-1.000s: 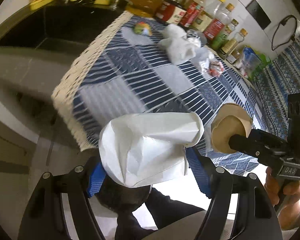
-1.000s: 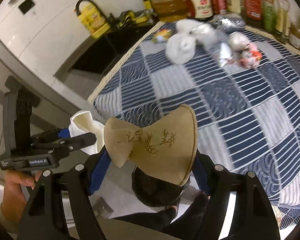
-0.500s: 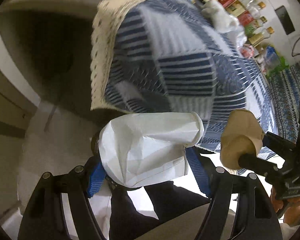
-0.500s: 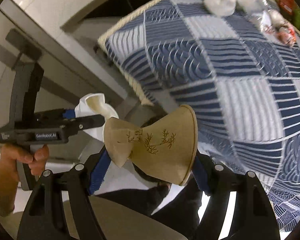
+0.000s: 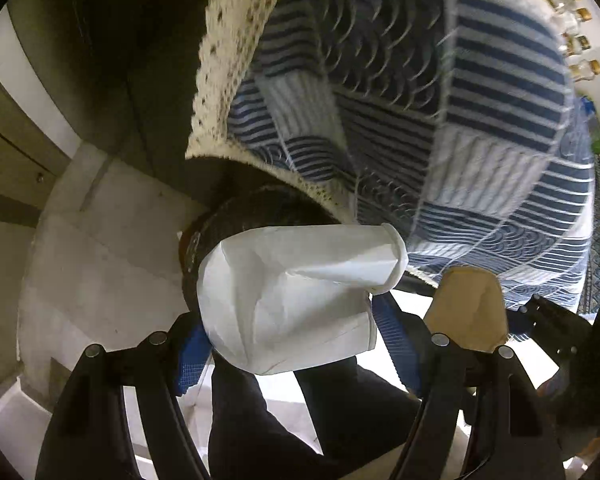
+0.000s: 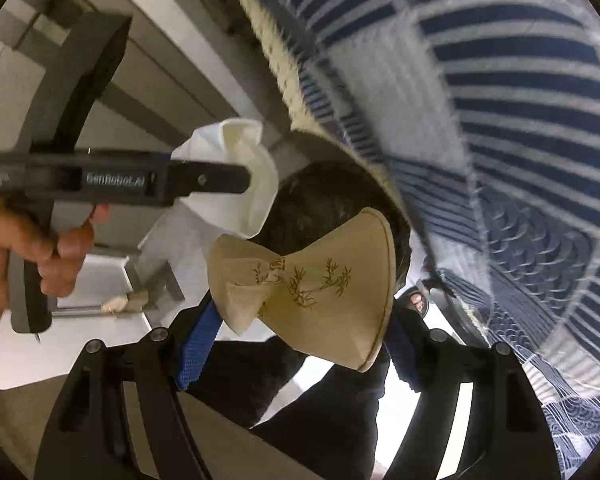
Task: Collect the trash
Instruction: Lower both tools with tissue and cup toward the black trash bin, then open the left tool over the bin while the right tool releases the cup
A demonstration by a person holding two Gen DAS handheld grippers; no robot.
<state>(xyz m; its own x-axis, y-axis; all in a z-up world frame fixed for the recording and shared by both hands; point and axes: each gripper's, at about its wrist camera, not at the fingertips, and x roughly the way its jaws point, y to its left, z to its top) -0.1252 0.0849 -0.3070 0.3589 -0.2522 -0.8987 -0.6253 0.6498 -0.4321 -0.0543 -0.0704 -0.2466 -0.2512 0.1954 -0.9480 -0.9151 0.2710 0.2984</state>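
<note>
Both cups (image 5: 300, 292) lower, over apparently dark bin (image 6: 324, 200), beside tablecloth (image 5: 460, 100).

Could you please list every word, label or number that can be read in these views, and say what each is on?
"GenRobot.AI": white lettering on the side of the left hand-held gripper, seen from the right wrist view.
Small white print at that body's far left end: too small to read.
Brown cup: a small printed mark beside the bamboo drawing, too blurred to read.
Bottles at the far edge: labels too blurred to read.
White cup: no text.
</note>
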